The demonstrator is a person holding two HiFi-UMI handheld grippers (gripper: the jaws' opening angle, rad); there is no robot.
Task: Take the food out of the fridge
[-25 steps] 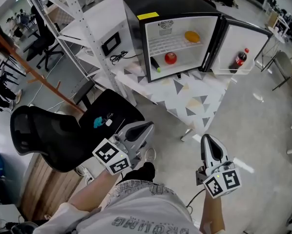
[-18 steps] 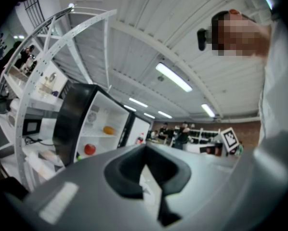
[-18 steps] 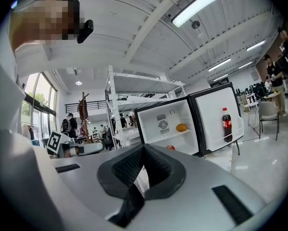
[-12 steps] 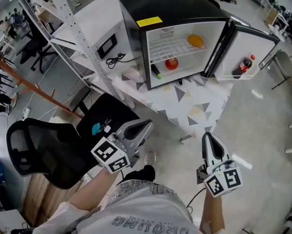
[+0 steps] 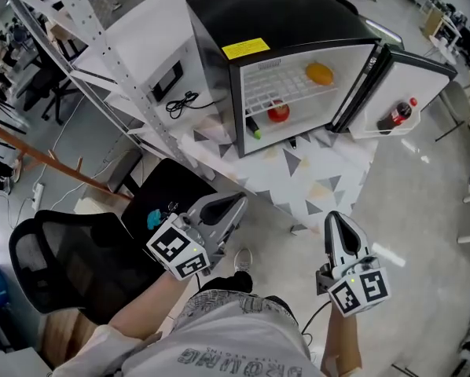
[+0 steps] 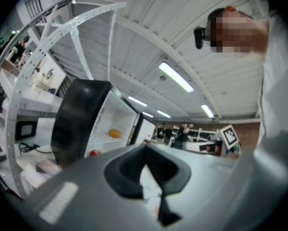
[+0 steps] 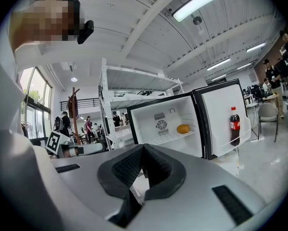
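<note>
A black mini fridge (image 5: 274,22) stands on a table with its door (image 5: 412,77) swung open to the right. An orange (image 5: 320,74) lies on its wire shelf. Below it sit a red fruit (image 5: 279,111) and a dark item with a green tip (image 5: 253,126). A cola bottle (image 5: 398,115) stands in the door rack. My left gripper (image 5: 236,204) and right gripper (image 5: 335,221) are held low, well short of the fridge, both shut and empty. The right gripper view shows the orange (image 7: 183,128) and the cola bottle (image 7: 234,123); the left gripper view shows the orange (image 6: 114,134) and the red fruit (image 6: 94,153).
The fridge's table (image 5: 298,167) has a triangle-patterned top. A black office chair (image 5: 70,254) stands at the left beside my left gripper. A white perforated metal rack (image 5: 101,49) runs along the left, with a black box and cable (image 5: 176,77) behind it. Bare floor (image 5: 408,203) lies to the right.
The fridge has grown and drifted left and upward in the head view, and the chair has slid down-left, as I step closer. Both grippers keep their pose and stay shut.
</note>
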